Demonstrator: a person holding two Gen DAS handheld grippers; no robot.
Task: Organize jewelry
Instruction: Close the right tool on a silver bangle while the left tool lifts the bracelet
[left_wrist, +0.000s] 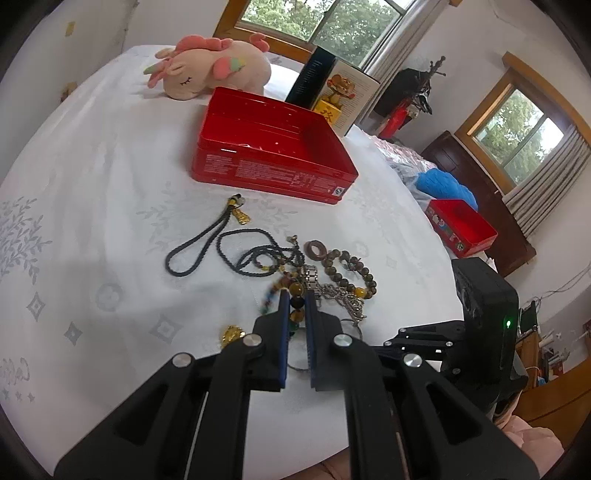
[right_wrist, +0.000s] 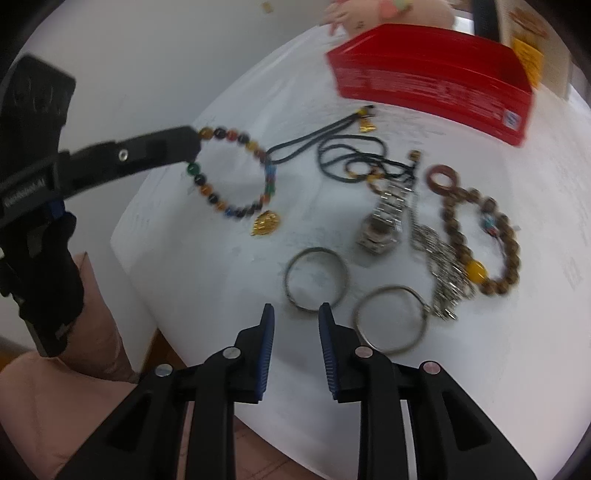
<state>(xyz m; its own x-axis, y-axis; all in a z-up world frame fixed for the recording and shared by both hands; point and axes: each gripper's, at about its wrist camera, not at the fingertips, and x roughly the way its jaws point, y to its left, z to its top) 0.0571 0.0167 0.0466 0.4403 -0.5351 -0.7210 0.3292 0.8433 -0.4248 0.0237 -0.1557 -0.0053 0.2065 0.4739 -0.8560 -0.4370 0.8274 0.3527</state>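
My left gripper (left_wrist: 297, 297) is shut on a multicoloured bead bracelet (left_wrist: 295, 301); in the right wrist view the left gripper (right_wrist: 192, 146) holds the bracelet (right_wrist: 236, 173) hanging just above the white tablecloth. My right gripper (right_wrist: 295, 312) is open and empty, close over a silver bangle (right_wrist: 317, 277). A second bangle (right_wrist: 391, 319), a silver watch (right_wrist: 382, 225), a silver chain (right_wrist: 439, 273), a brown bead bracelet (right_wrist: 487, 236), black cords (right_wrist: 347, 155) and a gold pendant (right_wrist: 265, 222) lie on the cloth. An open red tin (left_wrist: 269, 144) stands beyond the jewelry.
A pink plush toy (left_wrist: 210, 68), a dark box and a figurine (left_wrist: 334, 96) stand behind the tin. A smaller red tin (left_wrist: 461, 227) sits off the table's right edge. The table's near edge runs just below my grippers.
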